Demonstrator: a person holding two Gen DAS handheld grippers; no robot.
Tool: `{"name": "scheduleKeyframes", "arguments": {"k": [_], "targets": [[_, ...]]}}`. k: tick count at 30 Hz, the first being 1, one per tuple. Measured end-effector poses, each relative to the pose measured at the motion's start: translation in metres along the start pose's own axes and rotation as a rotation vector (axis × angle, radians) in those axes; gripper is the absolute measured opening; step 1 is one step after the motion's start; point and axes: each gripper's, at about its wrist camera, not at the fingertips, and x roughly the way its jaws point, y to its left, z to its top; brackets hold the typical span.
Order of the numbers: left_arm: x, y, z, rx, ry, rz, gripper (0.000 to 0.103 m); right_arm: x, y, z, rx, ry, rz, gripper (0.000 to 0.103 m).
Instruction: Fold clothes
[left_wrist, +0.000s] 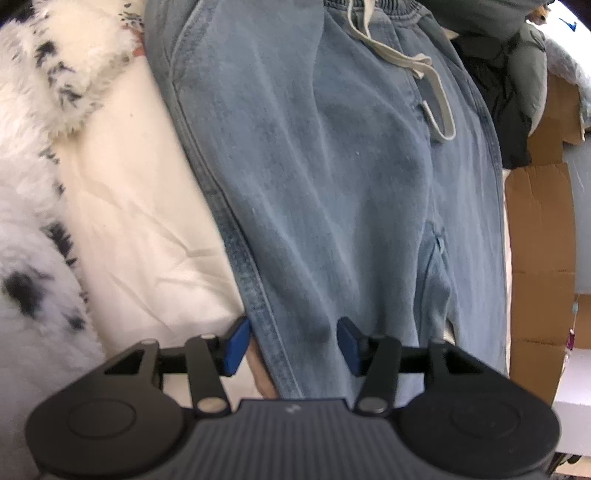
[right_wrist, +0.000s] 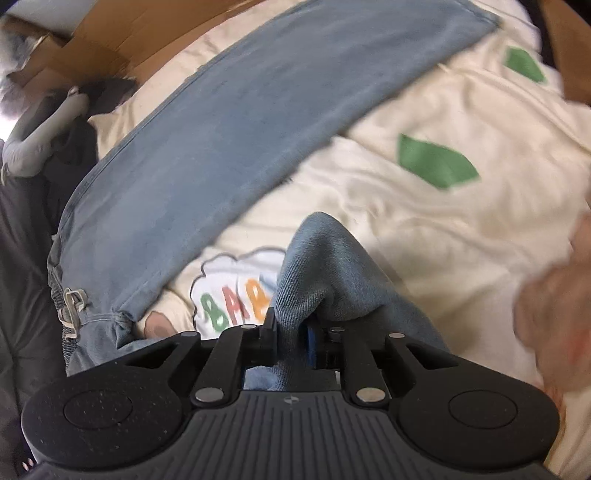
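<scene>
Cream bedding (right_wrist: 424, 229) under blue jeans (left_wrist: 332, 166): right gripper (right_wrist: 291, 332) clamps a bunched fold that could slip; left gripper (left_wrist: 293, 345) gapes apart, holding nothing.

This looks like a bedroom in a home. A soft cream bedsheet (left_wrist: 140, 221) fills the middle left, with a fluffy spotted blanket (left_wrist: 40, 110) at the far left. Cardboard boxes (left_wrist: 539, 236) stand at the right edge.
</scene>
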Motion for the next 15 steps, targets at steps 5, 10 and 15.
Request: {"name": "scheduleKeyframes", "arguments": {"k": [5, 10, 15], "targets": [[0.009, -0.010, -0.006, 0.023, 0.021, -0.009, 0.060, 0.008, 0.005, 0.027, -0.104, 0.012, 0.031, 0.038], [0.019, -0.012, -0.014, 0.006, 0.042, -0.035, 0.060, -0.011, 0.000, 0.041, -0.129, -0.036, 0.049, 0.046], [0.024, -0.016, -0.018, -0.006, 0.040, -0.048, 0.056, -0.027, -0.016, 0.043, -0.080, -0.086, -0.014, 0.046]]}}
